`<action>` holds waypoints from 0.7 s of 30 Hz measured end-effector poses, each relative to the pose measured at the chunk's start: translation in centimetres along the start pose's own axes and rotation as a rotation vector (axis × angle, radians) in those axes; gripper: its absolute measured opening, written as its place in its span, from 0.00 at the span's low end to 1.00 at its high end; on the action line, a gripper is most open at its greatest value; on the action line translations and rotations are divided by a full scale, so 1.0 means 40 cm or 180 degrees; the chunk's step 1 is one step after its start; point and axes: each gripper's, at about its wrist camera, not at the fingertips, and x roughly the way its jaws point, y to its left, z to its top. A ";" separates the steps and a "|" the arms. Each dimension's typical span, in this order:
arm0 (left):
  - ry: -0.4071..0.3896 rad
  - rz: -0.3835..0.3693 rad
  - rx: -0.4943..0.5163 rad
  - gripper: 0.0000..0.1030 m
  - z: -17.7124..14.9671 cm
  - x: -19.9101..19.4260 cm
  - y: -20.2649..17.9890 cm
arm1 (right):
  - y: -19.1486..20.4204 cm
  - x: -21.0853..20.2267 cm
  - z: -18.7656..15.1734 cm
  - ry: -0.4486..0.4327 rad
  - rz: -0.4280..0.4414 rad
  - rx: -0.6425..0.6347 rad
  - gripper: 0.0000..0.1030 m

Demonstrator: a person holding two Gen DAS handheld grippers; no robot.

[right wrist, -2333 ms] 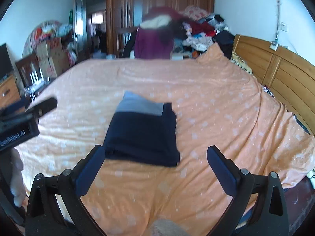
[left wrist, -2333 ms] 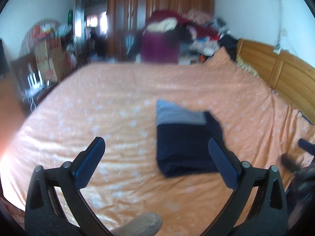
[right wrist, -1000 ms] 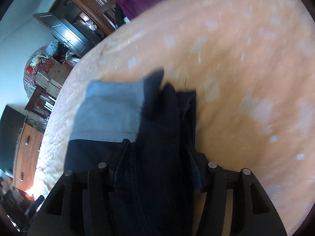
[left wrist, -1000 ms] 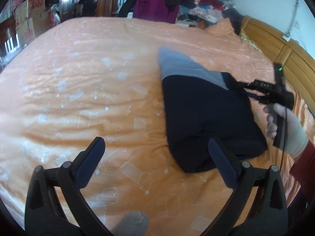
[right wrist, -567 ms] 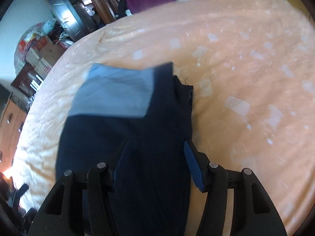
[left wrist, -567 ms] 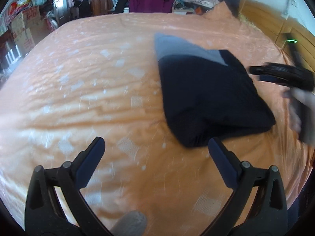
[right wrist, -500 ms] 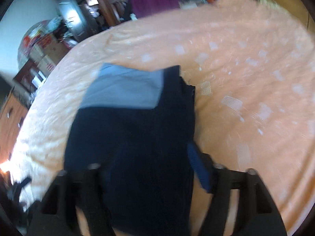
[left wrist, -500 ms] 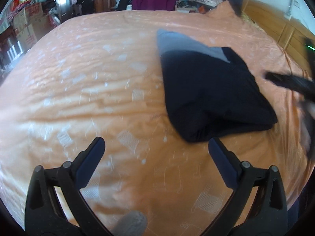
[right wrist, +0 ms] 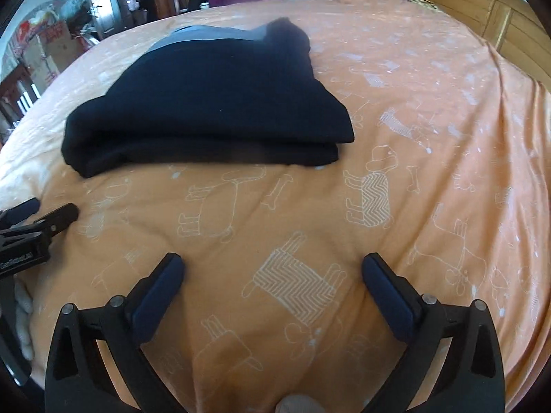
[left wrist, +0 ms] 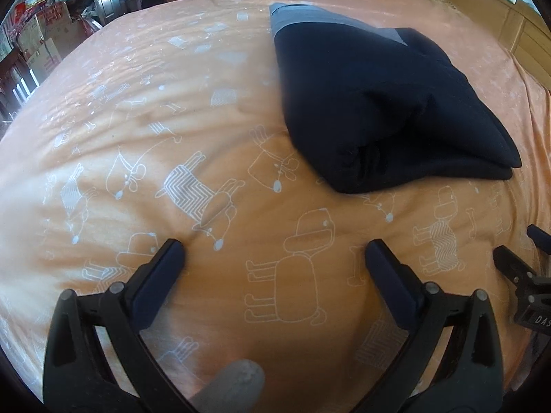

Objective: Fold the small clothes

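- My right tongs [right wrist: 272, 275] are opening, jaws spread wide, nothing between them but sheet; I judge they have no more work on the fold.
- My left tongs [left wrist: 273, 263] stand wide too, empty, angled down at the sheet [left wrist: 137, 110], clear of the cloth so as not to disturb it.
- The garment [right wrist: 213, 103] lies folded in a compact dark stack, grey panel at its far end, on the bed ahead of both tongs, touching neither.
- Judgement: fold looks complete; edges sit roughly square.
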 end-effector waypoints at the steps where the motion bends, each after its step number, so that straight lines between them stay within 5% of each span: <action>1: 0.0022 -0.0002 -0.0031 1.00 0.003 0.002 0.002 | 0.001 0.003 0.000 -0.0018 0.0002 0.0008 1.00; 21: -0.0227 0.0166 -0.0052 1.00 -0.003 0.033 -0.012 | 0.005 0.032 -0.013 -0.0264 0.0071 -0.0103 1.00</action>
